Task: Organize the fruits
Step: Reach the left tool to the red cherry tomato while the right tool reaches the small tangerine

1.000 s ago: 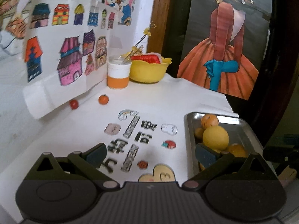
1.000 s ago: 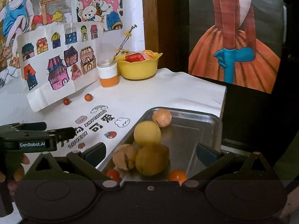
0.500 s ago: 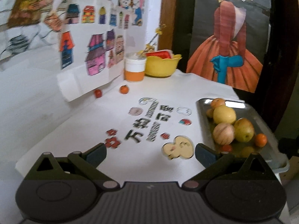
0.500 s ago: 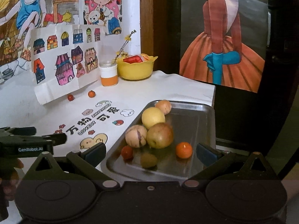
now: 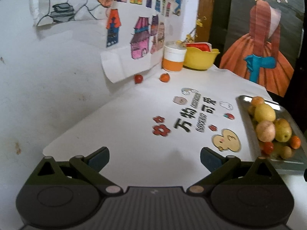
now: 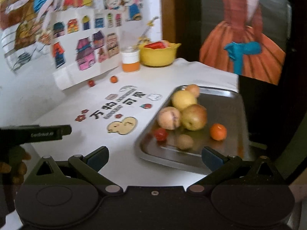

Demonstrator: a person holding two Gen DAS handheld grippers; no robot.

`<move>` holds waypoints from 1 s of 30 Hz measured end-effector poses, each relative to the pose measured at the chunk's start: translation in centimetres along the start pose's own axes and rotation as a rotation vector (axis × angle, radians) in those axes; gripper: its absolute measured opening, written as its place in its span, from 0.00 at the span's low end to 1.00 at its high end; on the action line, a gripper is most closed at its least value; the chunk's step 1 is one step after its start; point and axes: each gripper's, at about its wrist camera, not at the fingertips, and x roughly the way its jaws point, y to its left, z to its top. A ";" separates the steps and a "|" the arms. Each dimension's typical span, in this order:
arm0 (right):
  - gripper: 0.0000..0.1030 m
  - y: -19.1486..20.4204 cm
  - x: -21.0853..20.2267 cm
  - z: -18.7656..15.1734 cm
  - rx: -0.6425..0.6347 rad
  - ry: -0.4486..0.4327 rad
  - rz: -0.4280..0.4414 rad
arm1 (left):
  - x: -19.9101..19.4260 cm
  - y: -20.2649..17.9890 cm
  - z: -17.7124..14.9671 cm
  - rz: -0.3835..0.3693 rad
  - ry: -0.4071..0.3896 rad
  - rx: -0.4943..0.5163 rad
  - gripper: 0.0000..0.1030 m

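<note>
Most fruits sit grouped in the metal tray at the table edge: a yellow fruit, an apple, a peach and small pieces near them. Two small fruits, one red and one orange, lie well apart from the tray, near the orange-banded cup; these likely await collection. The left tool and right tool are both spread and empty, positioned short of the tray for an approach.
</note>
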 end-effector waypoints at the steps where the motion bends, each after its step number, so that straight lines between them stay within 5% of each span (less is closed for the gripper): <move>1: 0.99 0.4 0.3 0.5 -0.024 -0.001 0.014 | 0.2 0.2 0.3 0.006 -0.004 0.003 1.00; 14: 0.99 4.4 4.5 8.0 -0.321 -0.037 0.116 | 3.0 1.4 4.8 0.056 -0.075 0.085 1.00; 22: 0.99 5.1 6.5 12.5 -0.310 -0.021 0.230 | 4.7 1.0 7.3 0.102 -0.136 0.154 1.00; 30: 0.99 4.2 9.2 17.3 -0.300 0.008 0.225 | 6.3 0.0 7.8 0.107 -0.177 0.216 1.00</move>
